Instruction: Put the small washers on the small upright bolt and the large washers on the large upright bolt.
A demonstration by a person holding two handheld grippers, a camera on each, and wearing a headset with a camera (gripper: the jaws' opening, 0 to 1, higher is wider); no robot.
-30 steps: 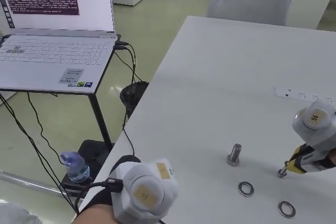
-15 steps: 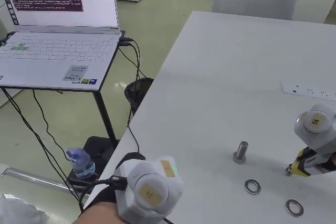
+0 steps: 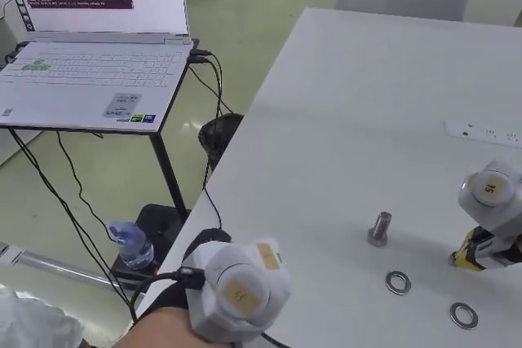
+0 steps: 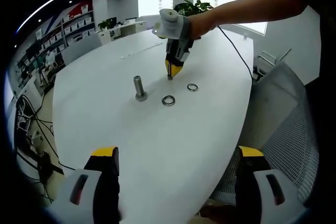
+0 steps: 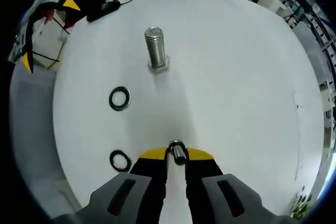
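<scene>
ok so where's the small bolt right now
The small bolt is clamped in the jaws of the right gripper. In the head view it is to the right of the large bolt, with the washers close by.

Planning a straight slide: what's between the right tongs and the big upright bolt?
Bare table. In the right gripper view nothing lies from the right tongs, shut on the small bolt, to the large bolt; two washers sit off to one side.

The right gripper [image 5: 177, 162] clamped the small bolt [image 5: 178, 151] on the tabletop [image 5: 241, 77]; the large bolt [image 5: 156, 45] stood beyond, 2 washers [image 5: 120, 98] lying nearer the tabletop's edge.
</scene>
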